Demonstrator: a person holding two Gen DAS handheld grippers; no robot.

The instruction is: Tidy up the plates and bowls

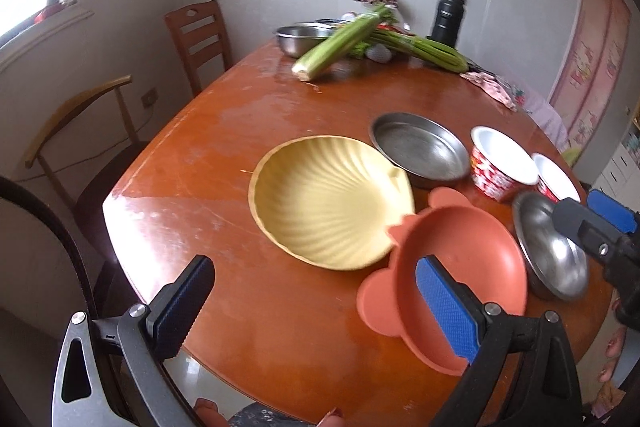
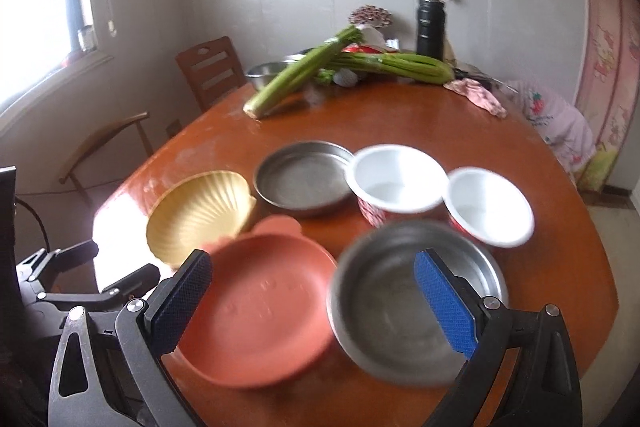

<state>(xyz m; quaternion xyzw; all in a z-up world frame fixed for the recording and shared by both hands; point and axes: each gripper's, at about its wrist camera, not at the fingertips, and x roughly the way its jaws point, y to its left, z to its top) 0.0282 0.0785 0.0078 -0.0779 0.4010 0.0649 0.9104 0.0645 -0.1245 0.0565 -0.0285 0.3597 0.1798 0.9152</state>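
Several dishes sit on the near half of the brown table (image 1: 248, 115). A yellow shell-shaped plate (image 1: 328, 203) lies at the left, with an orange plate with ears (image 1: 460, 259) overlapping its near edge. Behind them are a flat steel pan (image 1: 420, 151) and two red-and-white bowls (image 1: 500, 167) (image 1: 556, 181). A steel bowl (image 2: 392, 307) stands at the near right. My left gripper (image 1: 316, 307) is open near the table's front edge, its right finger in front of the orange plate. My right gripper (image 2: 314, 303) is open above the orange plate (image 2: 260, 307) and the steel bowl, holding nothing.
At the far end lie celery stalks (image 1: 340, 39), a steel mixing bowl (image 1: 300, 37), a black flask (image 1: 446, 15) and a pink cloth (image 1: 492, 89). Two wooden chairs (image 1: 200, 39) (image 1: 80, 123) stand along the table's left side. The wall runs behind the table.
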